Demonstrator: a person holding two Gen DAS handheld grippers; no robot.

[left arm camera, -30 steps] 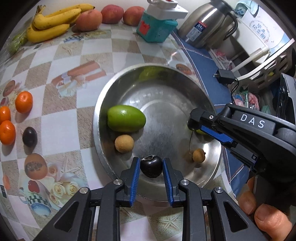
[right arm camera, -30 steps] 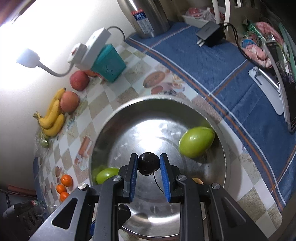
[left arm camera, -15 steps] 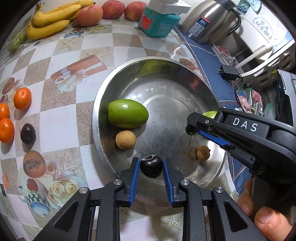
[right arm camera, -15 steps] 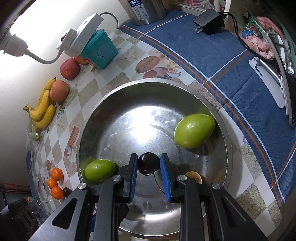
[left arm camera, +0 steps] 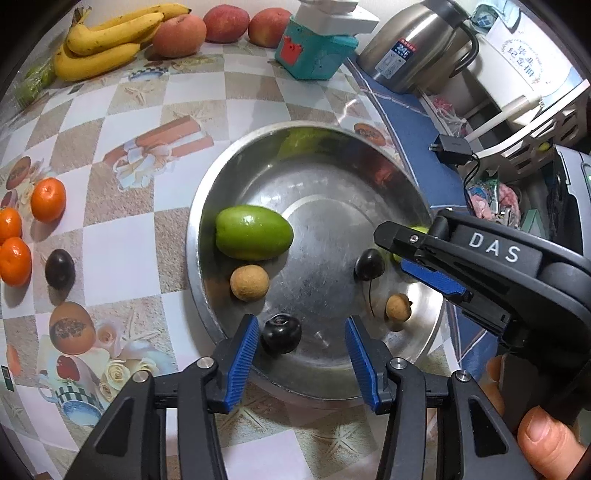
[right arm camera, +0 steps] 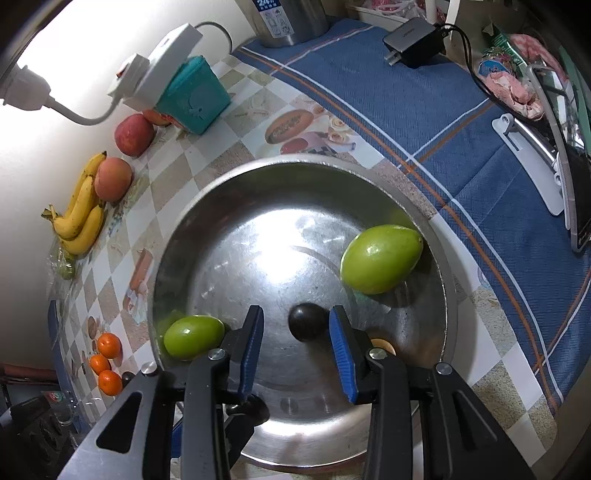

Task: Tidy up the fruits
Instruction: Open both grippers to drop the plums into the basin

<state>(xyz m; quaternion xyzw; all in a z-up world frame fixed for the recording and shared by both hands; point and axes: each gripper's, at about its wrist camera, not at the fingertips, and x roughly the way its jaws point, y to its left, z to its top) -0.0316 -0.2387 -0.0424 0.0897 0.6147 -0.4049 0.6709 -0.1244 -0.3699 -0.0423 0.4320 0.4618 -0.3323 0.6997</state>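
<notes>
A steel bowl (left arm camera: 192, 258) holds two green fruits (right arm camera: 380, 258) (right arm camera: 192, 336), two longans (left arm camera: 249, 282) (left arm camera: 398, 307) and two dark cherries. My left gripper (left arm camera: 301, 326) hangs over the bowl's near rim, its jaws opening. One cherry (left arm camera: 280, 334) lies between them, against the left pad with a wide gap to the right pad. My right gripper (right arm camera: 295, 314) is over the bowl's right side, jaws opening too. The stemmed cherry (right arm camera: 306, 322) rests on the bowl floor between them, close to the right pad.
Bananas (left arm camera: 107, 40) and peaches (left arm camera: 179, 31) line the back wall. Three tangerines (left arm camera: 48, 199) and a dark fruit (left arm camera: 60, 273) sit left of the bowl. A teal box (left arm camera: 314, 55), a steel kettle (left arm camera: 413, 48), a charger (left arm camera: 452, 147) and a blue cloth (right arm camera: 443, 110) lie behind and to the right.
Both grippers were shut on a cherry each. Their jaws have spread apart and both cherries now lie loose in the bowl.
</notes>
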